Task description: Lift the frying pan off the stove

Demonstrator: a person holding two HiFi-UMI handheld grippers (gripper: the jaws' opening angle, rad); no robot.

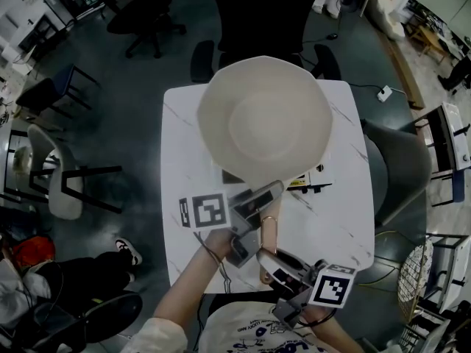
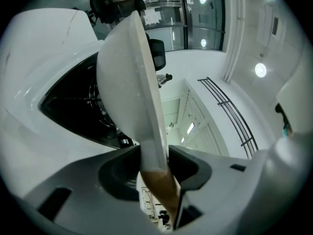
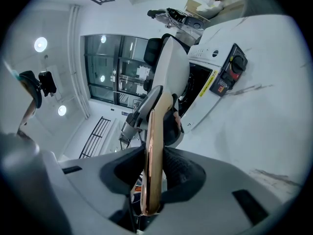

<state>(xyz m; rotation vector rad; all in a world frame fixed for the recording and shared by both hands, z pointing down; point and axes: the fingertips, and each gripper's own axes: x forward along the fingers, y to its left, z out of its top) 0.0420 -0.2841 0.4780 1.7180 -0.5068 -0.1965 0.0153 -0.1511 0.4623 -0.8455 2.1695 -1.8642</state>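
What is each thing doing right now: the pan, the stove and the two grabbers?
frying pan: empty, held up above the stove by its handle.
stove: on the table, pan off it; whether it is on or off cannot be told.
left gripper: shut on the handle, near the pan.
right gripper: shut on the handle's end.
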